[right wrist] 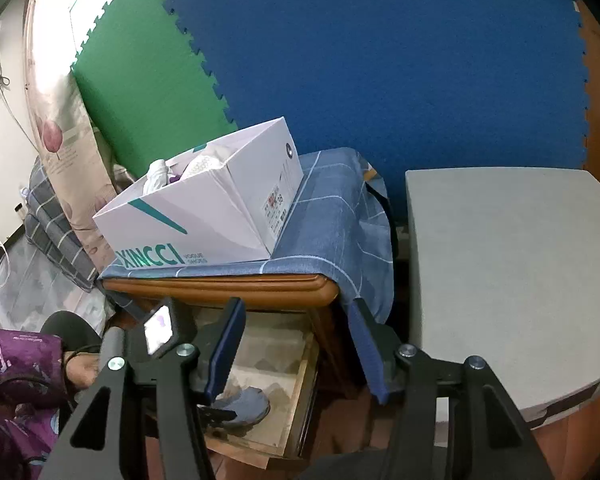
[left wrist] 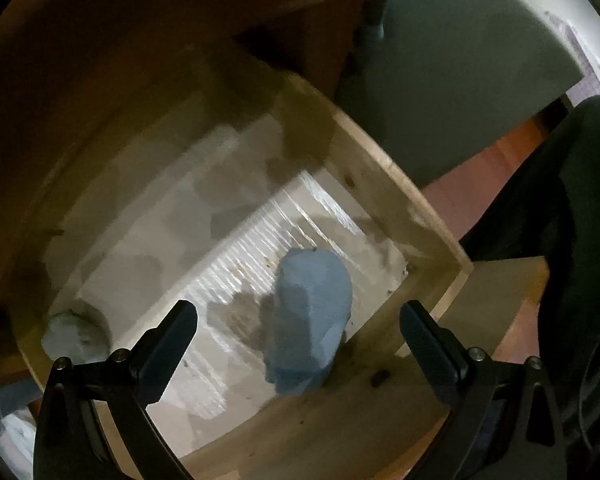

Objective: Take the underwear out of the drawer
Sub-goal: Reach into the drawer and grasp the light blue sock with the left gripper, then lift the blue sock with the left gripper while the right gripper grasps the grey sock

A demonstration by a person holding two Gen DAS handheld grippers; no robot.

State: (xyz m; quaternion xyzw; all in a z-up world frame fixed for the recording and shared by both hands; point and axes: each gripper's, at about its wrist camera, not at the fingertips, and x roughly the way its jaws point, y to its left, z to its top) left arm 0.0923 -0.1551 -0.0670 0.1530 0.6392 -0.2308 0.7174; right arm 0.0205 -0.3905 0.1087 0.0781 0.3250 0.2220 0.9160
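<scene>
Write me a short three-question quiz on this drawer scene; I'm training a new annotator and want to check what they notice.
1. True or false: the left tool is shut on the light blue rolled cloth bundle.
2. Multiple choice: where does the white shoebox with teal lettering sit? A) inside the open wooden drawer; B) on the blue checked cloth covering the cabinet top; C) on the grey tabletop.
3. Fill in: a second, greyish bundle lies in the drawer's ______ corner, seen from the left wrist view.

Key: 1 false, its fingers are spread and the bundle lies untouched in the drawer; 2 B; 3 lower-left.
</scene>
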